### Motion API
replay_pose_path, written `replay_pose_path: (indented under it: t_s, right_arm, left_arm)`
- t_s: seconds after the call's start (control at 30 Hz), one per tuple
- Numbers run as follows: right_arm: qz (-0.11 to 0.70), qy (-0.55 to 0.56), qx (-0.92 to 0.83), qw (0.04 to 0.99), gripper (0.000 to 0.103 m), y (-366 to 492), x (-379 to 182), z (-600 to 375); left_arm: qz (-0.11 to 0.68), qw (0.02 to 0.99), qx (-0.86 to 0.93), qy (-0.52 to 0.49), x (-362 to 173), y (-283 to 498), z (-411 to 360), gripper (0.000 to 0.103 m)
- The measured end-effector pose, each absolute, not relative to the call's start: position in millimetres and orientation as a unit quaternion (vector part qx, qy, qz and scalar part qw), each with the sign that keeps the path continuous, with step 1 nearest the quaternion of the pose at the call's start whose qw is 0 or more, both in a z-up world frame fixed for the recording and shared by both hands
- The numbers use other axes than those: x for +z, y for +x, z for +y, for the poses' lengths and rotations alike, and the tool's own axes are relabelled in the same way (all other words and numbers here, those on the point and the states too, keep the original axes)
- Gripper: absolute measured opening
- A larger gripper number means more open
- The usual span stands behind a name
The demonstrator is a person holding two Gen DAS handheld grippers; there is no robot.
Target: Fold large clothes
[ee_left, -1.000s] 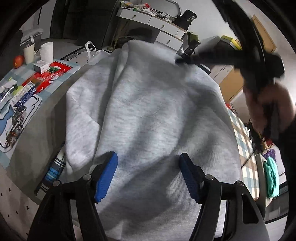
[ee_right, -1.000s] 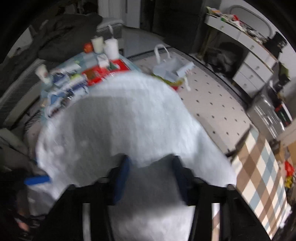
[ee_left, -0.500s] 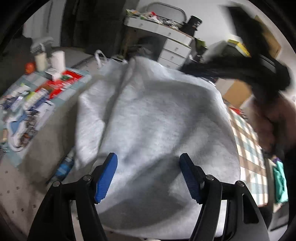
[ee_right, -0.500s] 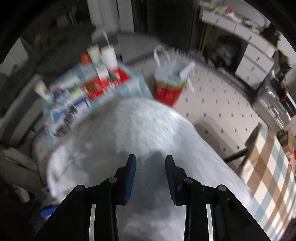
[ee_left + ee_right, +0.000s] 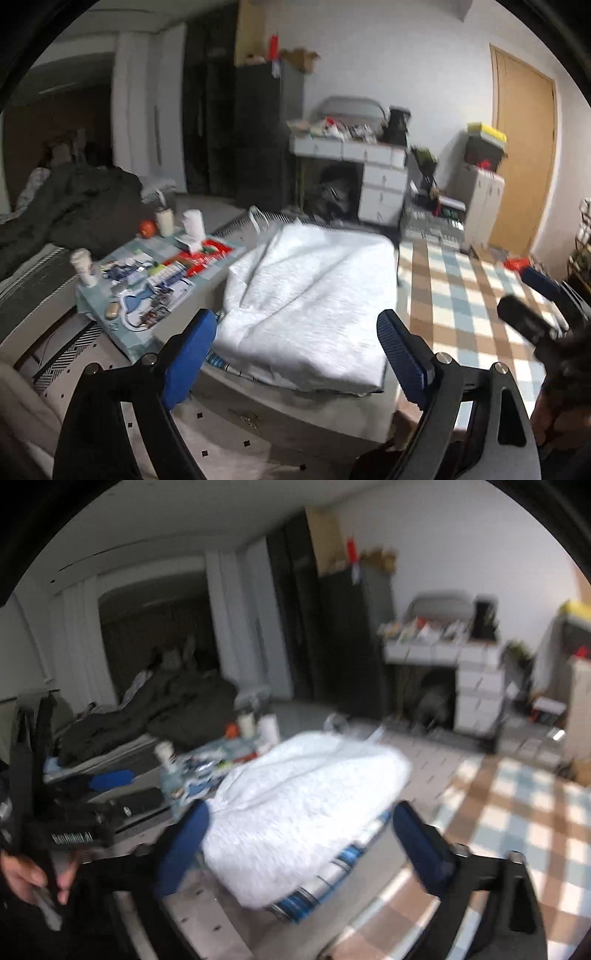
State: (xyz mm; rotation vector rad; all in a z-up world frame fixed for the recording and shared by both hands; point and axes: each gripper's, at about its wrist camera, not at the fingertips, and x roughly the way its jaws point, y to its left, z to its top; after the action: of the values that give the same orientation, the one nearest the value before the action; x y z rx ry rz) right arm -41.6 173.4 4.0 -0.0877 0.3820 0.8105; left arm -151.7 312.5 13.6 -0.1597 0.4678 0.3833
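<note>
One folded grey garment [image 5: 314, 295] on the worktop [image 5: 295, 402], one striped cloth [image 5: 332, 864] beneath it, two white cups [image 5: 164, 221], one orange fruit [image 5: 146, 228], two hand-held grippers [image 5: 295, 354].

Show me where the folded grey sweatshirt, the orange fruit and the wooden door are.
folded grey sweatshirt [image 5: 314, 295], left wrist view, middle of its top layer
orange fruit [image 5: 147, 228], left wrist view, its centre
wooden door [image 5: 524, 155], left wrist view, middle of its panel

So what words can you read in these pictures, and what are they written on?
"GenRobot.AI", roughly; blurred white letters on the black body of the left gripper, seen in the right wrist view.
Packets and boxes on the side table: print too small and blurred to read.
Nothing else is legible.
</note>
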Motion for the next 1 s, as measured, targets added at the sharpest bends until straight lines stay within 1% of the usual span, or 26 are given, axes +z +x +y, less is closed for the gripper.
replay_pose_path:
  t_s: [0.07, 0.13, 0.2, 0.3, 0.47, 0.6, 0.8, 1.0]
  right_arm:
    - [0.162, -0.054, 0.382, 0.908, 0.103, -65.7, 13.1, 161.3]
    - [0.159, -0.044, 0.385, 0.908, 0.103, -81.7, 18.8, 149.0]
    - [0.170, -0.010, 0.388, 0.906, 0.103, -90.4, 18.2, 133.0]
    - [0.170, 0.040, 0.386, 0.906, 0.103, -107.0, 13.5, 110.9]
    - [0.114, 0.044, 0.375, 0.919, 0.103, -145.5, 16.2, 87.8]
    - [0.083, 0.028, 0.362, 0.928, 0.103, -160.3, 20.2, 84.5]
    - [0.077, 0.053, 0.357, 0.929, 0.103, -167.5, 13.8, 76.9]
    - [0.078, 0.052, 0.356, 0.930, 0.103, -172.5, 8.7, 77.9]
  left_arm:
    - [0.208, 0.955, 0.197, -0.073, 17.8, -165.4, 301.1, 0.102]
    - [0.180, 0.960, 0.208, -0.053, 23.5, -181.0, 284.4, 0.102]
    - [0.163, 0.963, 0.212, -0.042, 22.7, -188.9, 276.7, 0.102]
    - [0.149, 0.965, 0.211, -0.047, 22.0, -198.6, 271.1, 0.102]
    - [0.128, 0.967, 0.212, -0.058, 19.4, -203.2, 271.9, 0.102]
    - [0.122, 0.968, 0.215, -0.052, 15.8, -201.6, 266.9, 0.102]
    - [0.122, 0.968, 0.211, -0.056, 8.6, -201.0, 264.5, 0.102]
    - [0.124, 0.965, 0.223, -0.052, 0.4, -203.6, 259.7, 0.102]
